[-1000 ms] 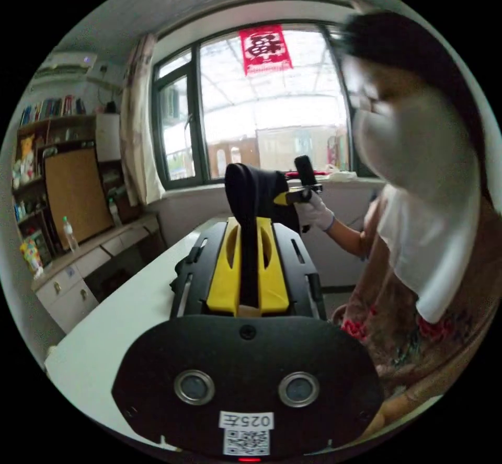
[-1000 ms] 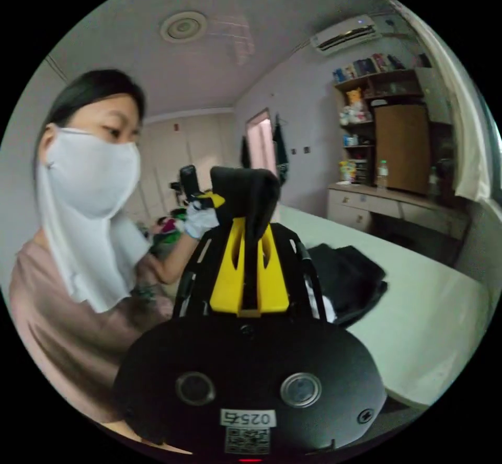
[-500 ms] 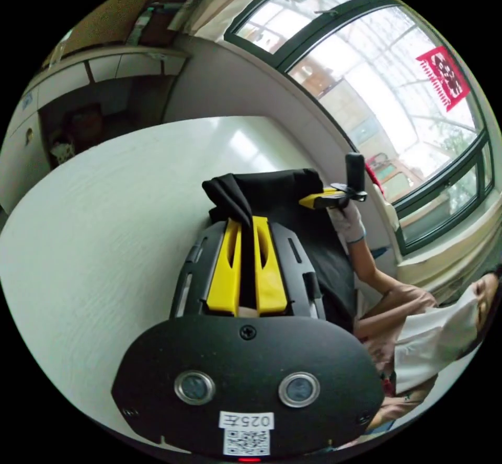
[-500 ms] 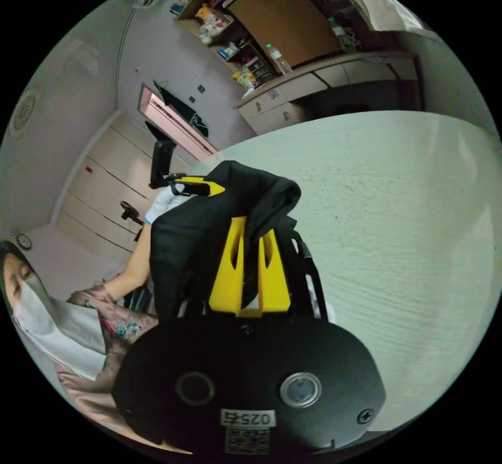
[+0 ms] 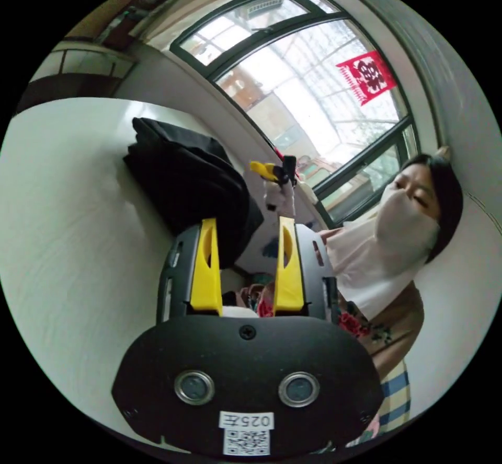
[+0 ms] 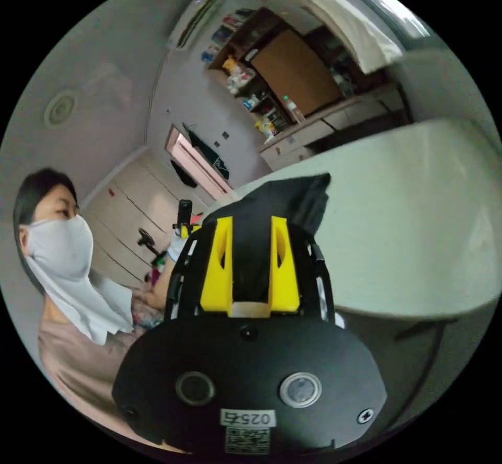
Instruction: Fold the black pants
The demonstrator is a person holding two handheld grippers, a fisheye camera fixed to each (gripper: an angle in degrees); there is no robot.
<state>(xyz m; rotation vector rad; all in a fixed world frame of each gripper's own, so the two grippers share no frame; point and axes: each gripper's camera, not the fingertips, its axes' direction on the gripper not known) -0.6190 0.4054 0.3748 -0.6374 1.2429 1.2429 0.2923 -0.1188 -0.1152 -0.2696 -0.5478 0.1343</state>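
Note:
The black pants (image 5: 183, 171) lie in a folded bundle on the white table (image 5: 68, 213), near its edge on the person's side. My left gripper (image 5: 246, 223) stands open just off that edge, its yellow jaws apart with no cloth between them. In the right gripper view the pants (image 6: 285, 197) sit just beyond my right gripper (image 6: 251, 221), which is open with its jaws well apart. The right gripper (image 5: 269, 169) is held in a white-gloved hand past the pants. The left gripper (image 6: 184, 221) appears small at the far side of the bundle.
The person (image 5: 402, 234) holding both grippers sits at the table's edge, in a face covering. A large window (image 5: 293, 98) runs behind the table. Shelves and a cabinet (image 6: 293, 77) stand along the far wall. Bare tabletop (image 6: 418, 223) stretches beyond the pants.
Both grippers were shut on the pants and have let go; their jaws now stand apart. The pants have gone from held up to lying folded on the table. Both cameras have swung.

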